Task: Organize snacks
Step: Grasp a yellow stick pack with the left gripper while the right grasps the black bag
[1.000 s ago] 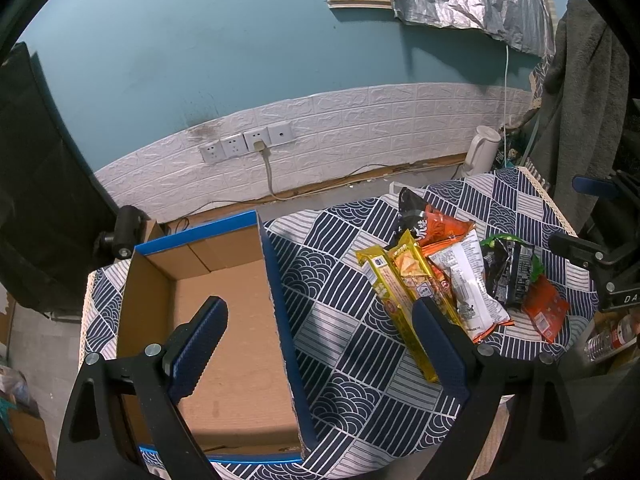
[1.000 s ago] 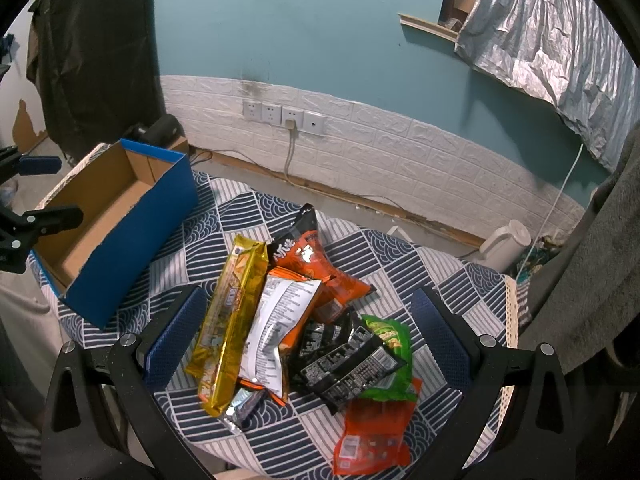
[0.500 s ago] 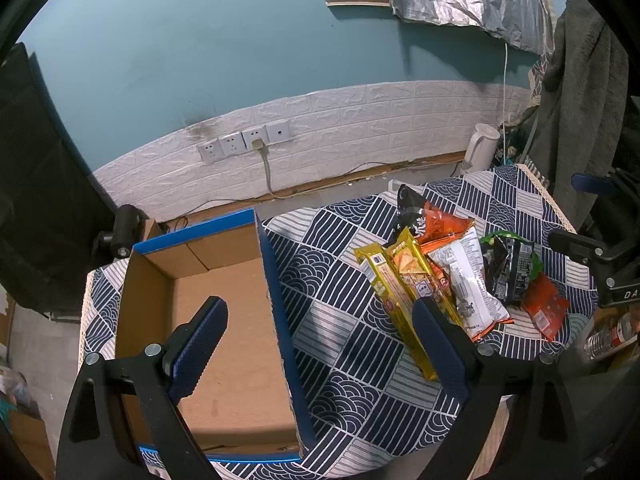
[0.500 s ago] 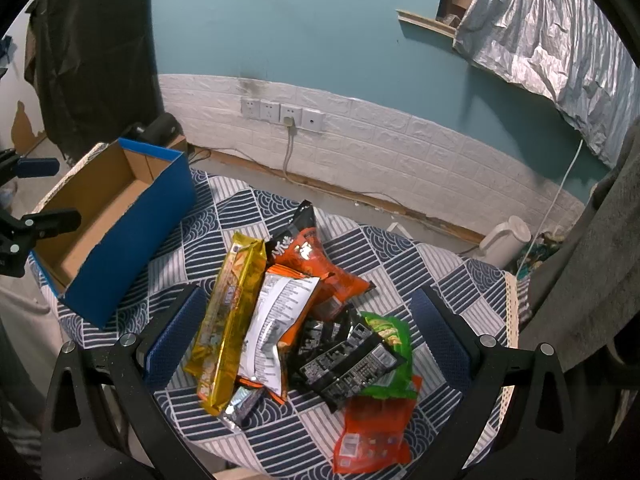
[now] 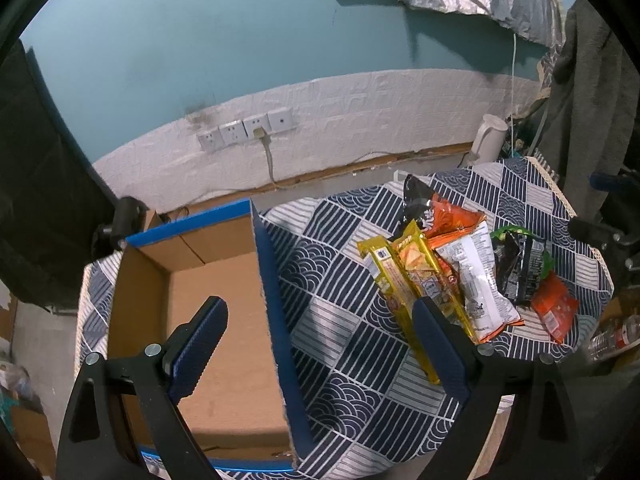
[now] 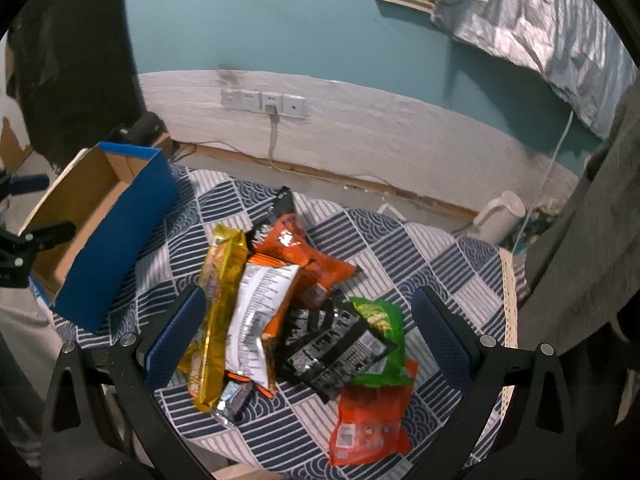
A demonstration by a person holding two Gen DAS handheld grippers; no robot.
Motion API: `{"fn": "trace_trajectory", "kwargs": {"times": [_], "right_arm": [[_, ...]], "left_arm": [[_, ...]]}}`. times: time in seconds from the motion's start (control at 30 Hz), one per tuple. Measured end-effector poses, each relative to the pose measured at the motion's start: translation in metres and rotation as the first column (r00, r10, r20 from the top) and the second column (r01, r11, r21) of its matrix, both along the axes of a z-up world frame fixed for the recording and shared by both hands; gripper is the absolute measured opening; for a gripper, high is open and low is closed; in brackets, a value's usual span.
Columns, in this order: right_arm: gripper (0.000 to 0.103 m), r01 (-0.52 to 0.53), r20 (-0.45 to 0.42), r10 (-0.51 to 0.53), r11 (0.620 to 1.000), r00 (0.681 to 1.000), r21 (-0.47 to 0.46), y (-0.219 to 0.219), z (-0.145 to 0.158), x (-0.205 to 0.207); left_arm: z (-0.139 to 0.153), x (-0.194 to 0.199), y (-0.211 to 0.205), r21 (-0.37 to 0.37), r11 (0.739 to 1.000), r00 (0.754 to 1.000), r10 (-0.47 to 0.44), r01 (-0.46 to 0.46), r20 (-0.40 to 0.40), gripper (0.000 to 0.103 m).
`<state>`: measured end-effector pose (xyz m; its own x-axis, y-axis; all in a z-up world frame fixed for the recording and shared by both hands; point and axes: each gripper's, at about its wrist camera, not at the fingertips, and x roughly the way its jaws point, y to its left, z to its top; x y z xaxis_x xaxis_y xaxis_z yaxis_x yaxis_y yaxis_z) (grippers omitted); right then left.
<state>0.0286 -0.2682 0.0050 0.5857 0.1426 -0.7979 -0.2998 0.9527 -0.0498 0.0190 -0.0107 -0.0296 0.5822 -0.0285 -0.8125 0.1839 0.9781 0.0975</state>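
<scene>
A pile of several snack packets lies on the patterned tablecloth (image 6: 420, 248): a long yellow packet (image 6: 218, 300), a white-backed bag (image 6: 256, 316), an orange bag (image 6: 304, 252), a black packet (image 6: 332, 348), a green bag (image 6: 380, 320) and a red-orange pouch (image 6: 370, 424). My right gripper (image 6: 308, 312) hovers open above the pile, touching nothing. An empty cardboard box with blue sides (image 5: 200, 300) sits at the table's left. My left gripper (image 5: 320, 322) hangs open over the box's right wall, with the yellow packet (image 5: 396, 280) near its right finger.
A white kettle (image 6: 500, 216) stands on the floor past the table's far right edge. Wall sockets (image 5: 246, 132) with a plugged cable sit on the white brick band. Dark fabric (image 5: 36, 184) hangs at left, grey cloth (image 6: 592, 240) at right. A small silver wrapper (image 6: 234, 398) lies by the pile.
Both grippers have drifted only slightly; the right view shifted a little so the snack pile sits closer between its fingers. Nothing was grasped or moved.
</scene>
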Motion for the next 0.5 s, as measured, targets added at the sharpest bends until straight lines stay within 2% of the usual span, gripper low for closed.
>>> {"fn": "trace_trajectory", "kwargs": {"times": [0.17,0.5], "right_arm": [[0.1,0.079,-0.036,-0.078,0.997,0.996,0.016,-0.023,-0.007,0.011],[0.1,0.195,-0.156,-0.184,0.979,0.971,0.06,-0.056,-0.039,0.019]], "left_arm": [[-0.012,0.008,-0.004,-0.028,1.0,0.999,0.003,-0.005,-0.055,0.095],[-0.034,0.016,-0.025,-0.008,1.0,0.995,-0.012,0.011,-0.103,0.095]]}}
